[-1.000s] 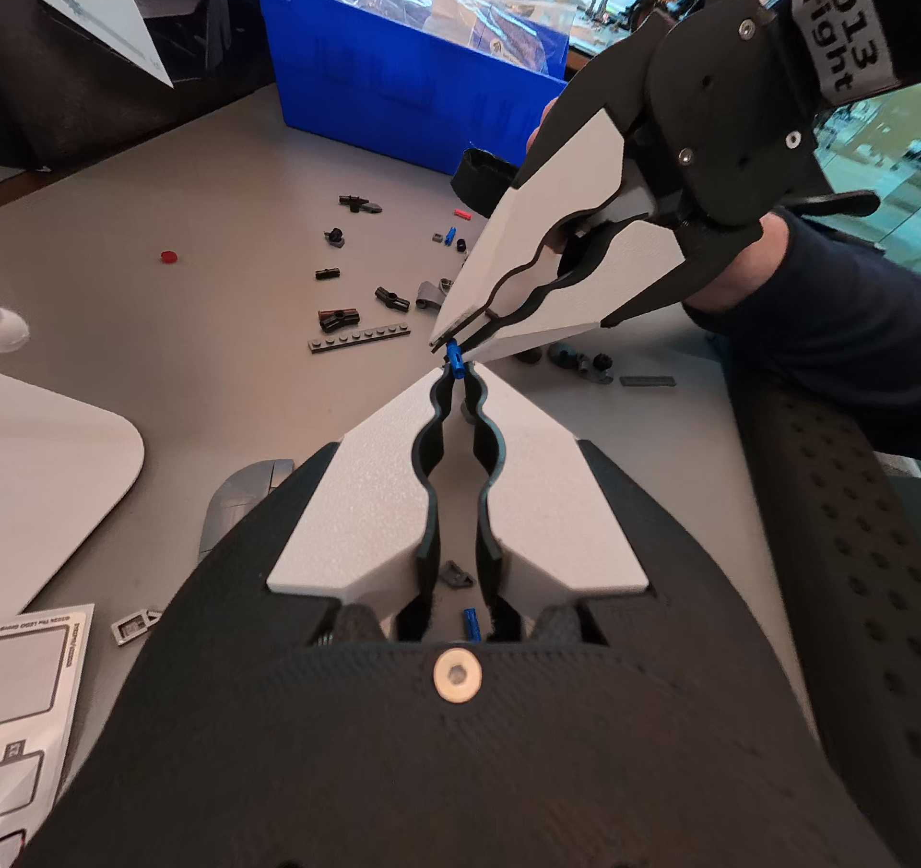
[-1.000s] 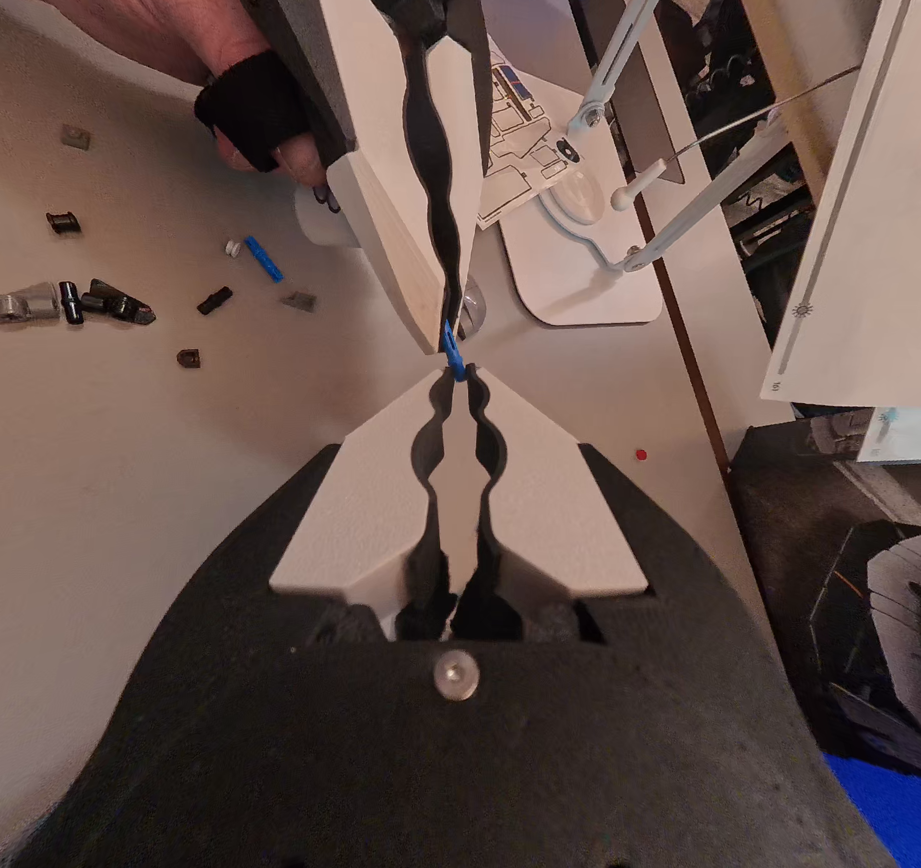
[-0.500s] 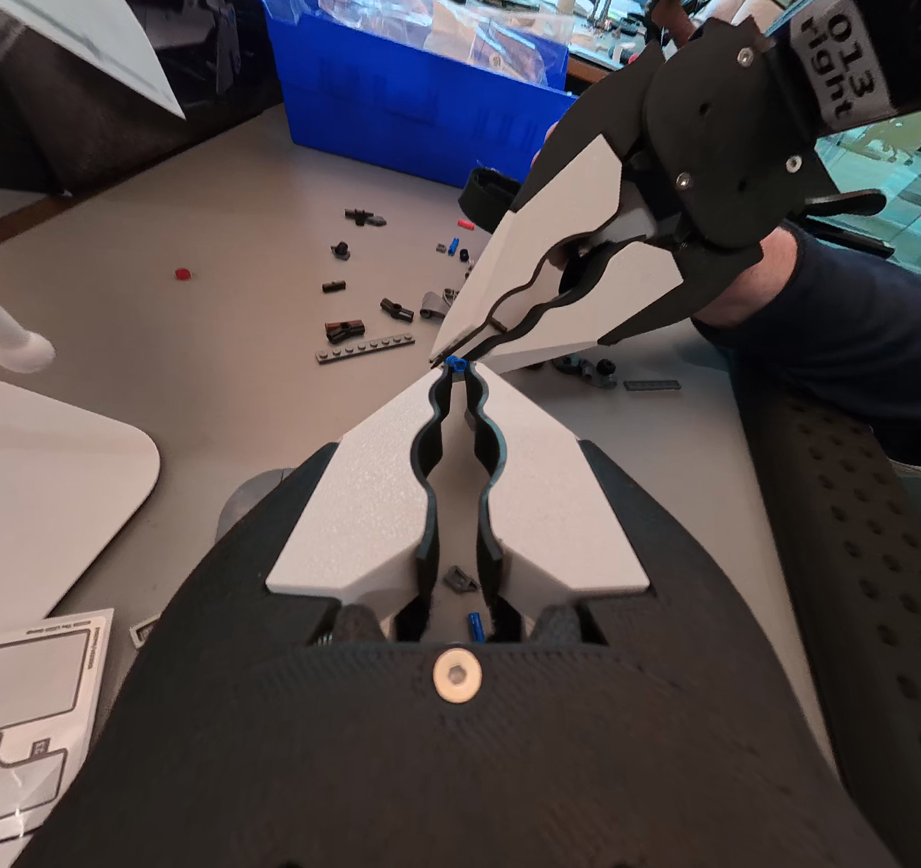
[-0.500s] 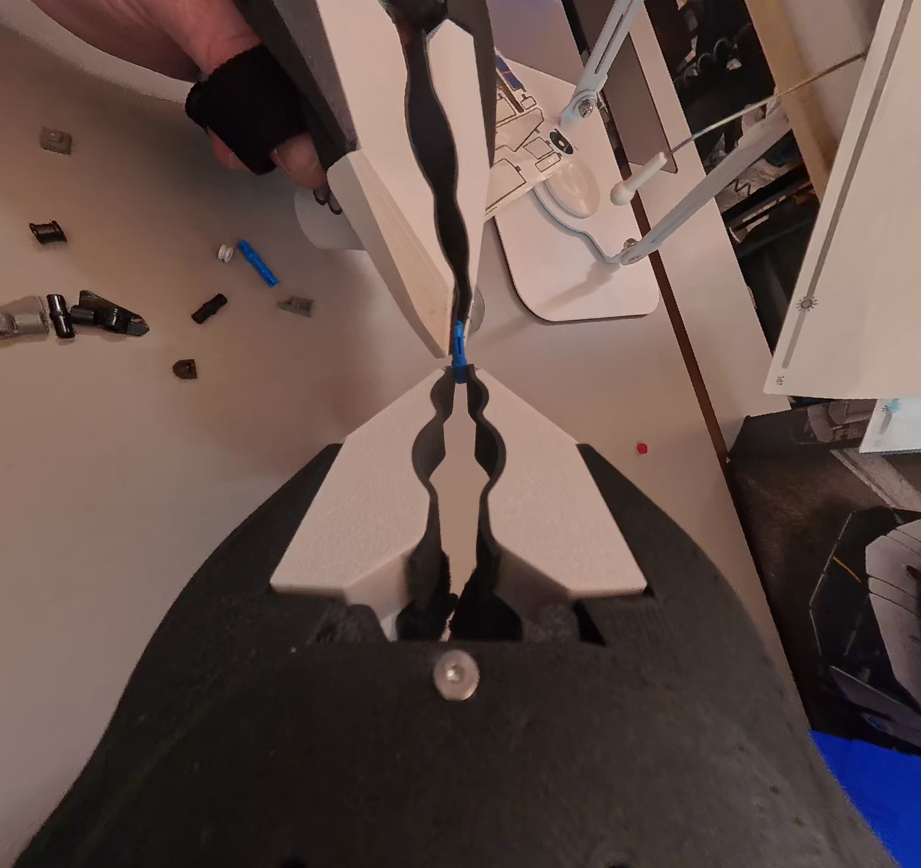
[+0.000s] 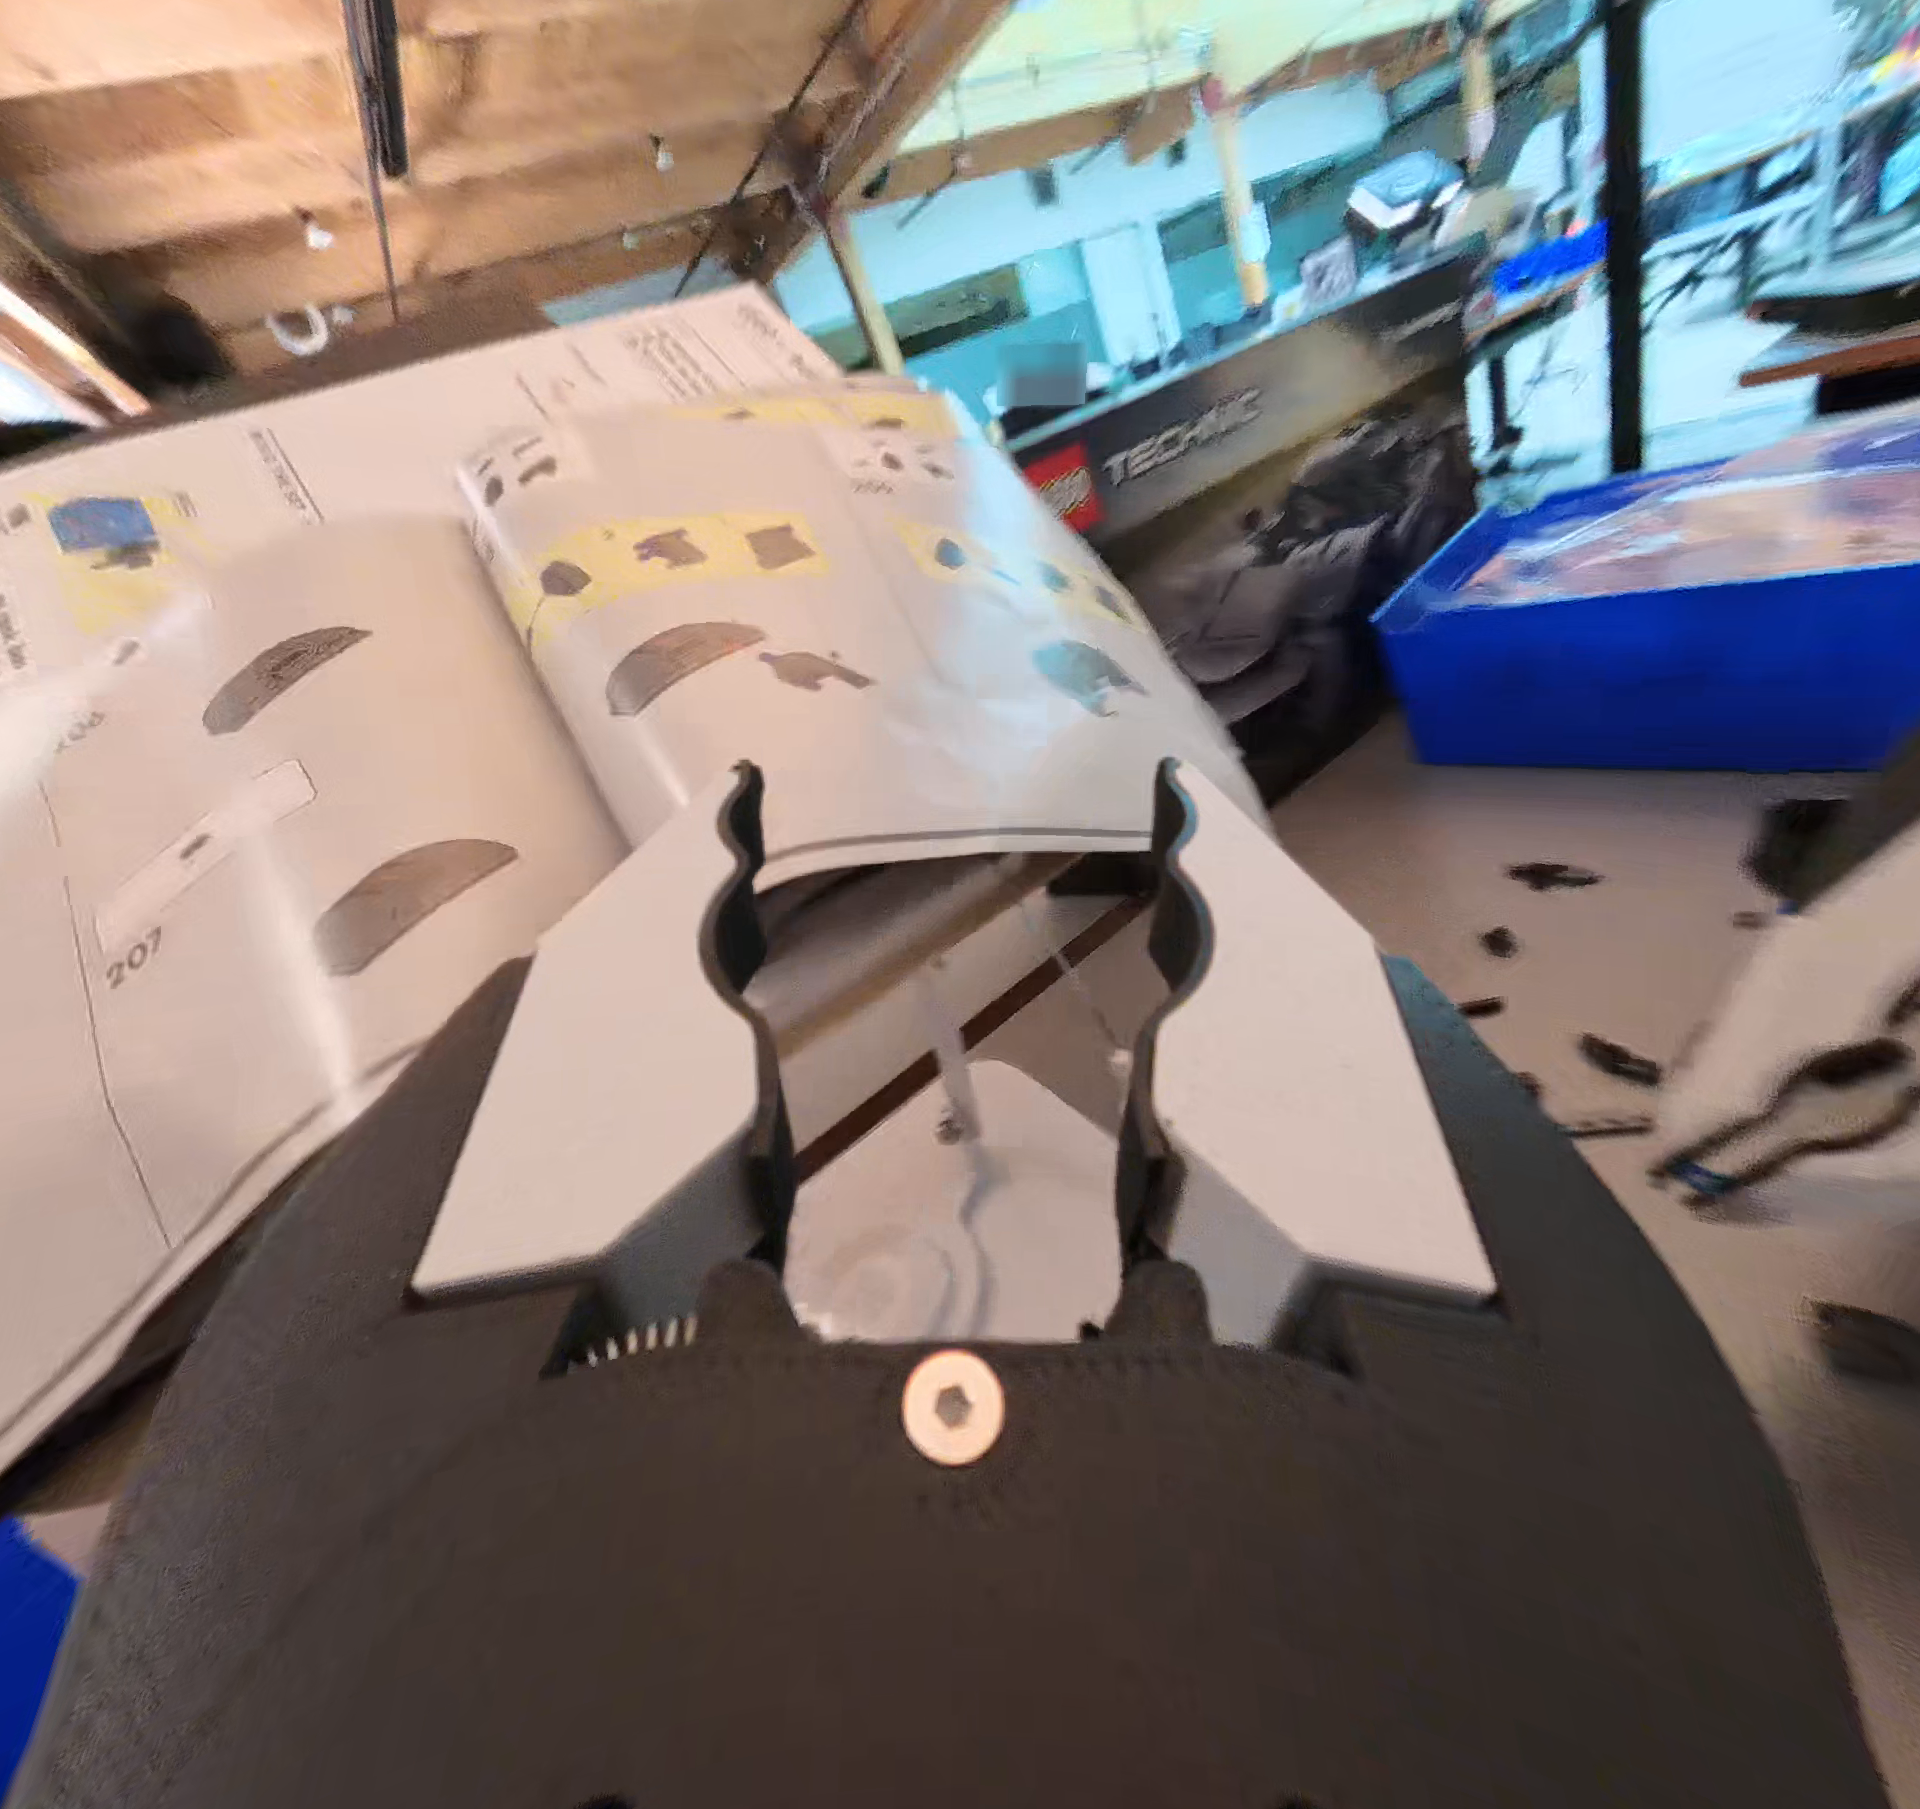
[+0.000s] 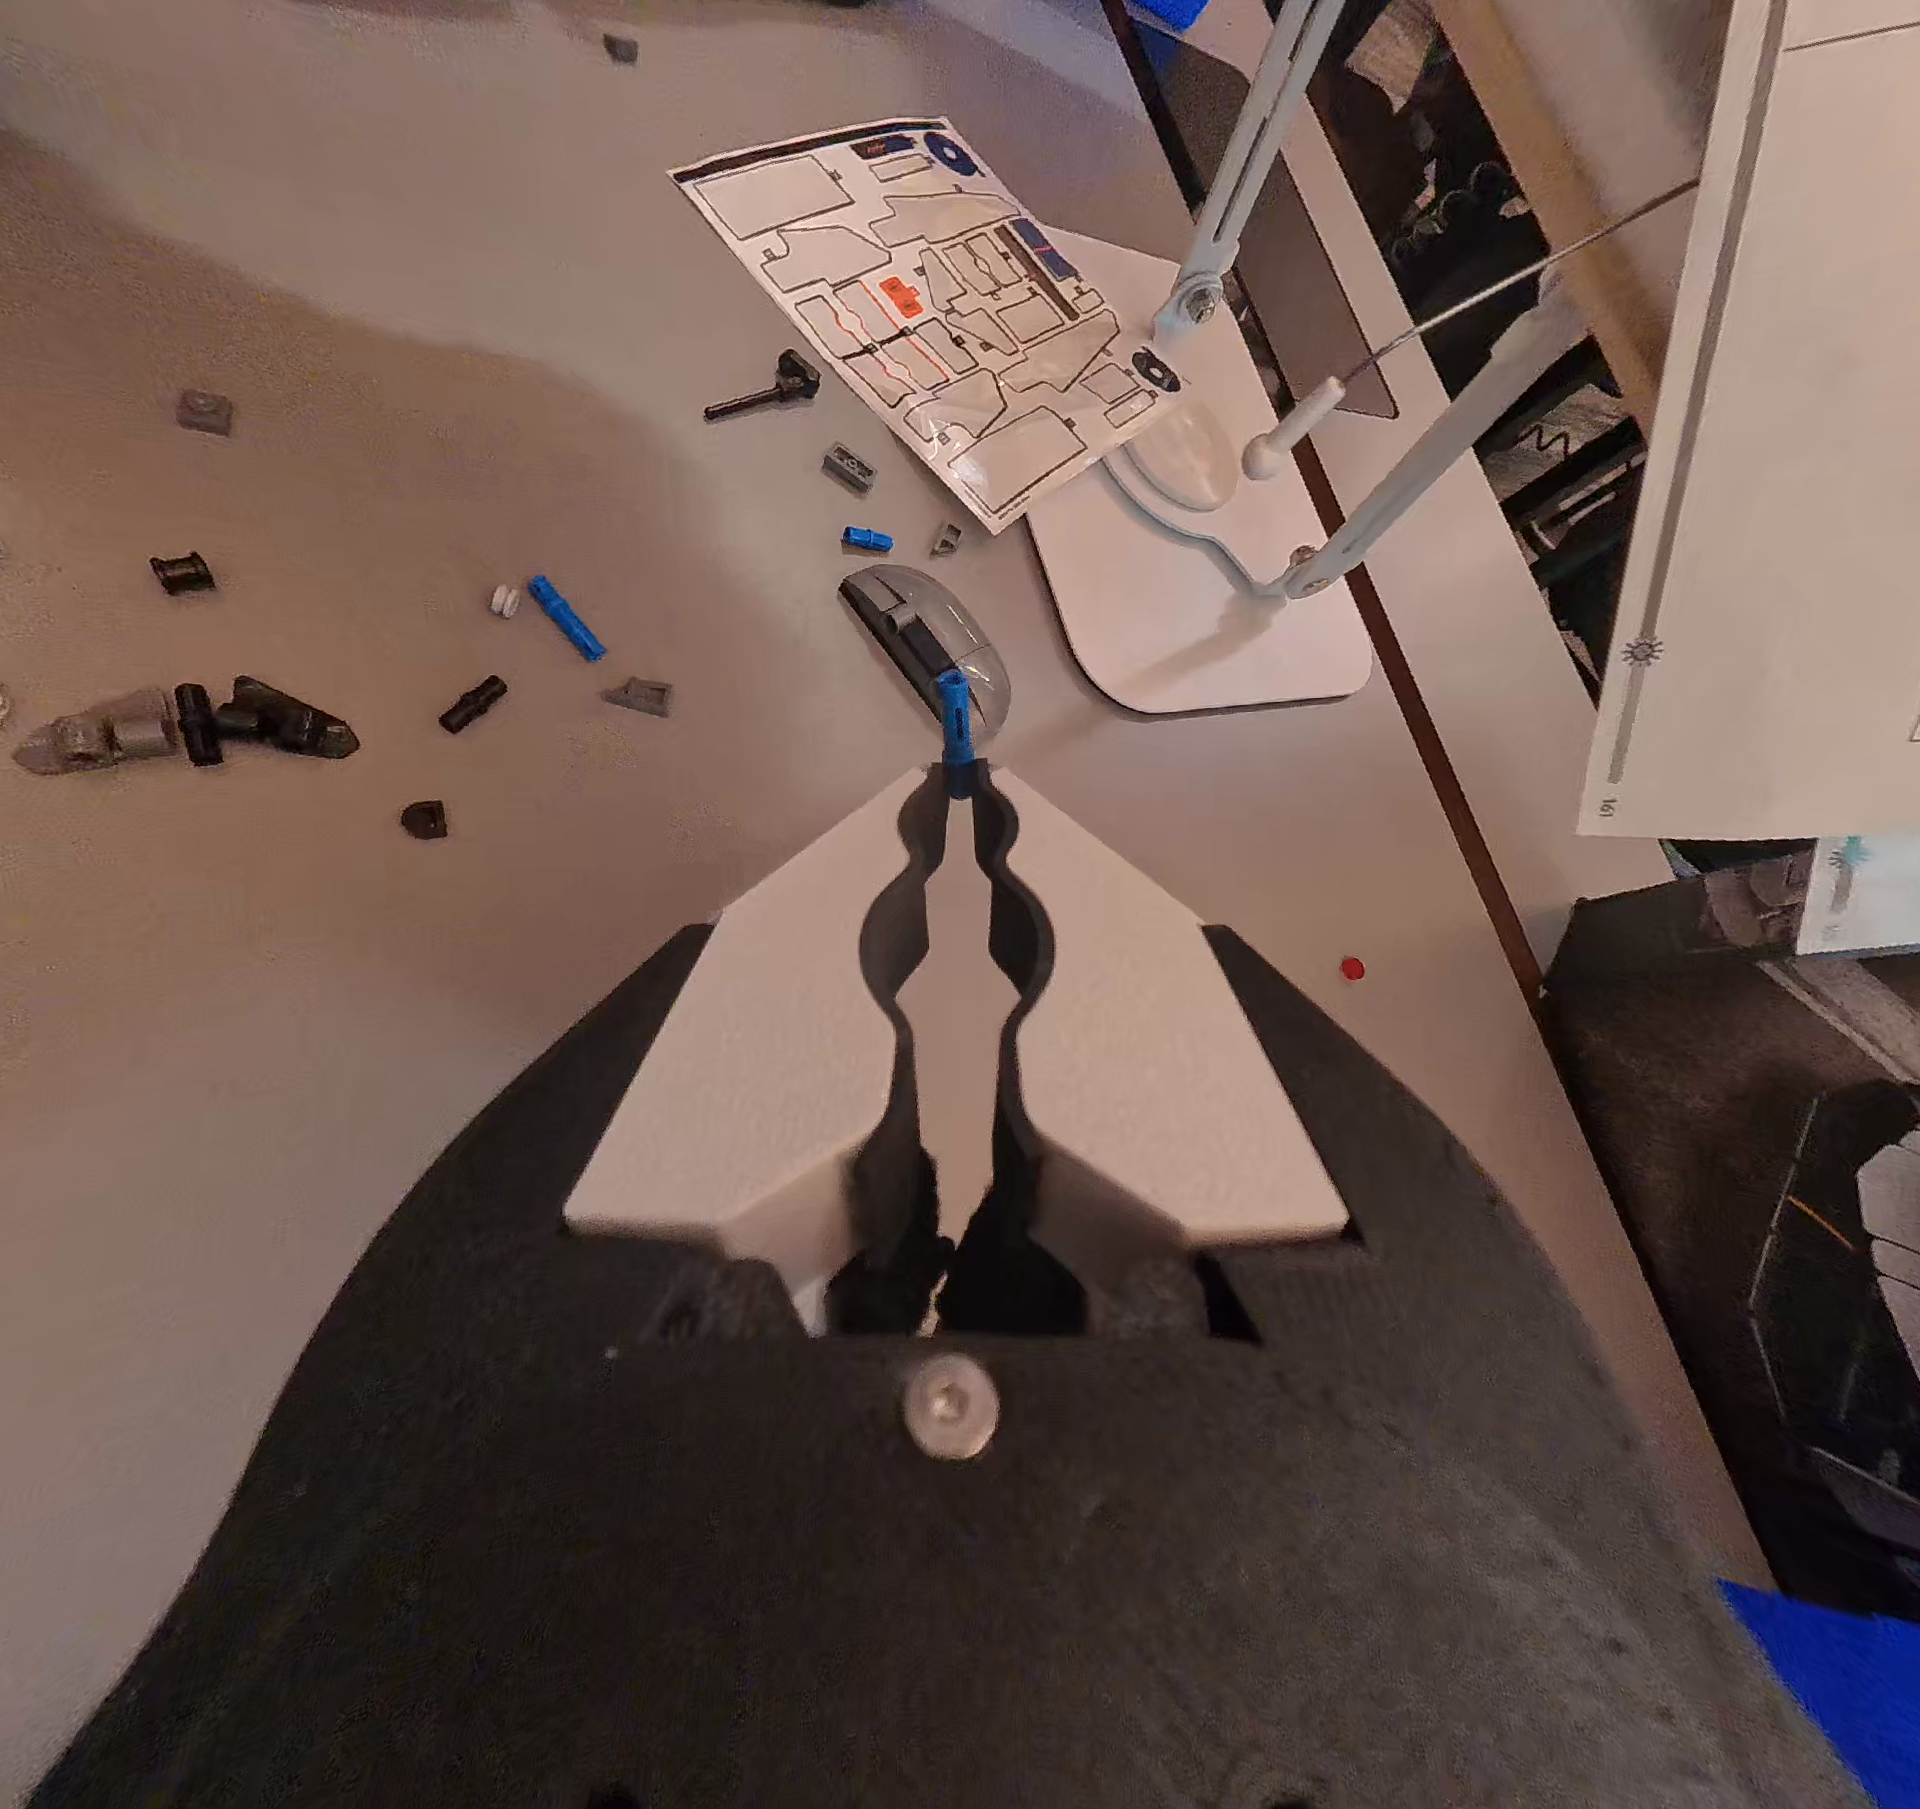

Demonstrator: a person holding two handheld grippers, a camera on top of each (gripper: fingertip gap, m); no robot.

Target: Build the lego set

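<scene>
My right gripper [image 6: 958, 772] is shut on a small blue pin [image 6: 954, 725] that sticks out past its tips, just above the grey table [image 6: 416, 928]. Right beyond the pin lies a grey curved piece [image 6: 930, 637] with a black strip. My left gripper [image 5: 956, 777] is open wide and empty, raised off the table and pointing at the open instruction booklet [image 5: 416, 720]. The left wrist view is blurred. The right gripper [image 5: 1766, 1094] shows at its right edge with the blue pin [image 5: 1704, 1177] at its tip.
Loose parts lie left of the right gripper: a long blue pin [image 6: 566, 618], a short blue pin [image 6: 867, 540], a black pin [image 6: 473, 703], a grey-black assembly [image 6: 187, 720]. A sticker sheet [image 6: 925, 305] overlaps the white stand base [image 6: 1195, 616]. A blue bin [image 5: 1662, 668] stands at the right. My left tips are about 20 cm from the grey curved piece [image 6: 930, 637], my right tips only 11 cm.
Both grippers were tip to tip on the blue pin. The left gripper has let go, opened wide and swung up towards the booklet. The right gripper keeps the pin.
</scene>
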